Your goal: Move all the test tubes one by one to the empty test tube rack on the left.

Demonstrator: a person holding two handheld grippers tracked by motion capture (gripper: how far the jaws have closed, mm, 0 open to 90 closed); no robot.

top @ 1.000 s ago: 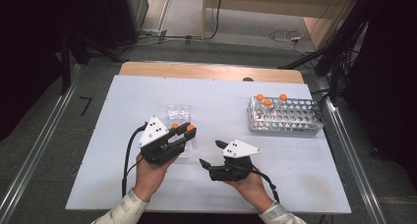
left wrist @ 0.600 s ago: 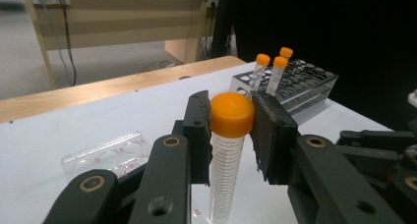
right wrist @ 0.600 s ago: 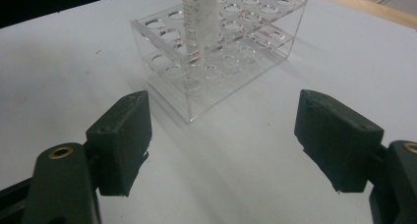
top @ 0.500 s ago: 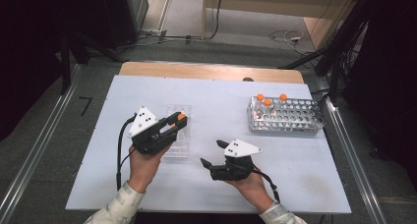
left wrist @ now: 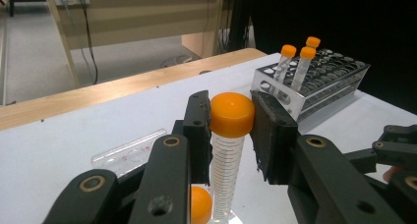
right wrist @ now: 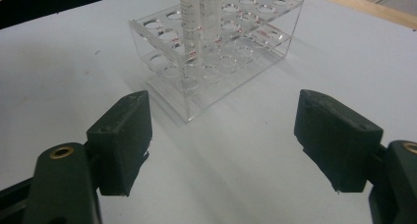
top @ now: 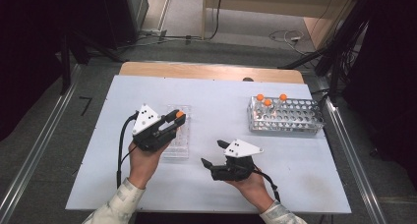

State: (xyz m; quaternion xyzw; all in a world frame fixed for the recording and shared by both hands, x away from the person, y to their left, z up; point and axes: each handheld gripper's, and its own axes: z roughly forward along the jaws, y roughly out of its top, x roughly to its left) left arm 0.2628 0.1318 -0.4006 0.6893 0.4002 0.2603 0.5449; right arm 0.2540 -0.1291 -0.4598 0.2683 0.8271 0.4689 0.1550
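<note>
Orange-capped, the tube (left wrist: 227, 150) we hold stands upright between the left gripper (left wrist: 231, 123) jaws, which pinch its cap from both sides above a small clear rack (top: 177, 135) on the white table (top: 216, 101). Our right gripper (right wrist: 223, 140) rests near the table's front edge, jaws spread wide with nothing between them, facing the larger clear tube rack (top: 286, 116) with three orange-capped tubes (top: 268, 102).

Grey floor (top: 236, 52), wooden furniture (top: 275, 0), dark surroundings.
</note>
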